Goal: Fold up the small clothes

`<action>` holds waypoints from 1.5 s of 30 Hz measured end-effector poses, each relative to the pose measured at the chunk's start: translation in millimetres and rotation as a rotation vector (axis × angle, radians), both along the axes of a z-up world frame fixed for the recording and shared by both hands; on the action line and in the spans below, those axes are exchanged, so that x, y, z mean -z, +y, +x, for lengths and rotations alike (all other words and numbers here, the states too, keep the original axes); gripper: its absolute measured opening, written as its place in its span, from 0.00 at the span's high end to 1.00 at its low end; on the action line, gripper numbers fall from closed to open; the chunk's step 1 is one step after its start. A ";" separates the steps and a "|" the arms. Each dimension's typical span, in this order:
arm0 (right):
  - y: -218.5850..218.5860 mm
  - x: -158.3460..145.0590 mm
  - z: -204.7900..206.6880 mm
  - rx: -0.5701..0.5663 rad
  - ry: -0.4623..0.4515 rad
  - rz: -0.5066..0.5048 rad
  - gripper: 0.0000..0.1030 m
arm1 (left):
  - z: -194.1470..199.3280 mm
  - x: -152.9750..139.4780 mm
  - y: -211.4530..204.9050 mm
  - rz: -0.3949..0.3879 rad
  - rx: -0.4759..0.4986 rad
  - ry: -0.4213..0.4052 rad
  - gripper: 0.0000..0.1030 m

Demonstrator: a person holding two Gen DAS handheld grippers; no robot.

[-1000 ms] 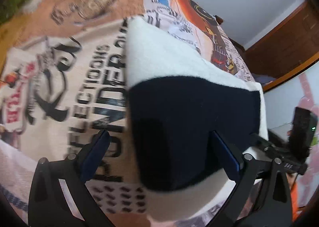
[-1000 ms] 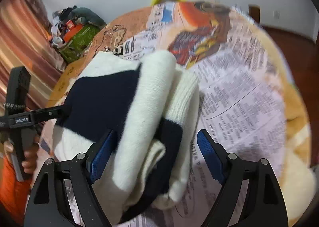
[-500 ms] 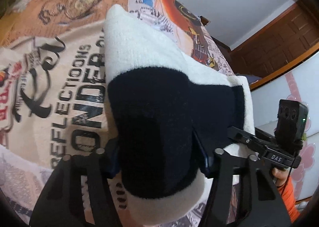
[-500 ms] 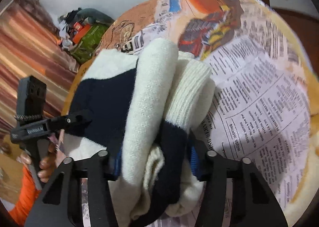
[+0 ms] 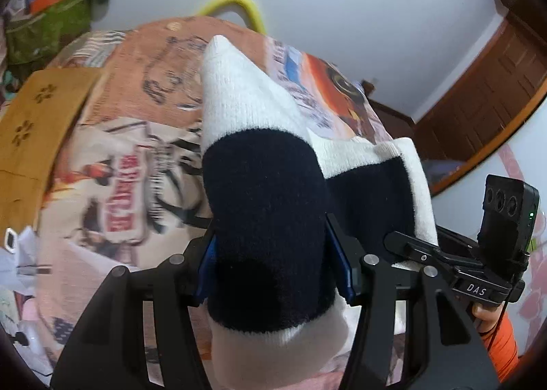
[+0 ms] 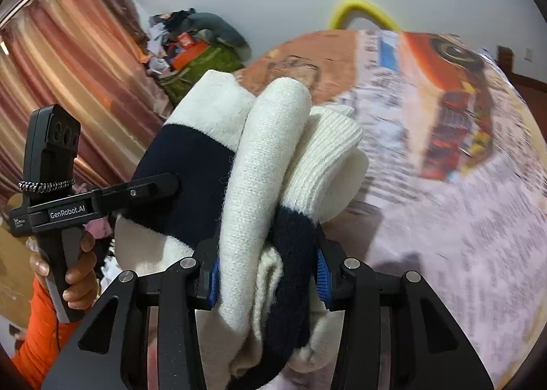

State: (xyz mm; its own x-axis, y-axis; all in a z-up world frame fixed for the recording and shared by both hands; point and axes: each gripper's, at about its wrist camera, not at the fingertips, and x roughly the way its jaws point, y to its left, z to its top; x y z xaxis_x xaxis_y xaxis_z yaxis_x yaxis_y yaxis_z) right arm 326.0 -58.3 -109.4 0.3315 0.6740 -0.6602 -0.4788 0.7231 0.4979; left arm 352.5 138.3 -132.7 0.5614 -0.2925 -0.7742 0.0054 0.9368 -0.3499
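My left gripper (image 5: 273, 263) and right gripper (image 6: 266, 270) have both just been closing and now each pinch the folded cream-and-navy knit garment (image 5: 266, 205), which bulges between the blue pads at either end. The bundle hangs between the two tools above the printed newspaper-pattern bedspread (image 6: 461, 202), apparently clear of it, though blur makes that uncertain. Fuzzy knit, thick rolled layers, navy band across cream, ribbed cuff showing on my right side.

Right claw (image 6: 266, 273) clamping folded cream-navy sweater (image 6: 259, 167), printed blanket (image 6: 461, 219) beneath
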 end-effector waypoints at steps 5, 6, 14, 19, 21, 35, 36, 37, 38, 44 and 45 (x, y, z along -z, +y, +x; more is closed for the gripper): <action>46.7 11.1 8.8 -0.040 0.017 0.003 0.62 | -3.8 12.4 53.0 -0.009 -0.079 0.021 0.46; 56.8 15.4 10.6 -0.048 0.025 -0.003 0.62 | -3.0 18.3 62.5 -0.012 -0.094 0.030 0.46; 87.8 53.2 18.9 -0.035 0.057 -0.111 0.60 | 7.6 81.4 92.1 0.014 -0.129 0.134 0.52; 72.4 60.7 19.5 -0.040 0.060 -0.166 0.51 | 3.5 90.9 80.4 0.072 -0.100 0.112 0.51; 68.7 50.3 12.4 -0.040 0.037 -0.180 0.48 | -1.1 86.1 75.2 0.106 -0.089 0.100 0.51; 115.4 -5.4 -2.3 -0.123 -0.258 -0.208 0.49 | -15.7 39.0 62.5 0.263 -0.124 -0.072 0.27; 119.5 4.8 -0.5 -0.132 -0.231 -0.219 0.49 | -13.3 48.4 60.4 0.262 -0.117 -0.048 0.27; 122.4 17.7 2.4 -0.137 -0.199 -0.234 0.49 | -11.4 57.5 57.6 0.260 -0.109 -0.024 0.27; 124.6 30.1 3.9 -0.140 -0.171 -0.252 0.49 | -8.5 71.8 53.8 0.255 -0.093 0.013 0.27; 108.7 61.0 -8.0 -0.121 -0.162 -0.265 0.50 | -15.6 111.2 32.0 0.353 -0.049 0.017 0.17; 104.0 59.1 -9.8 -0.120 -0.155 -0.249 0.50 | -15.9 110.0 35.2 0.331 -0.054 0.030 0.17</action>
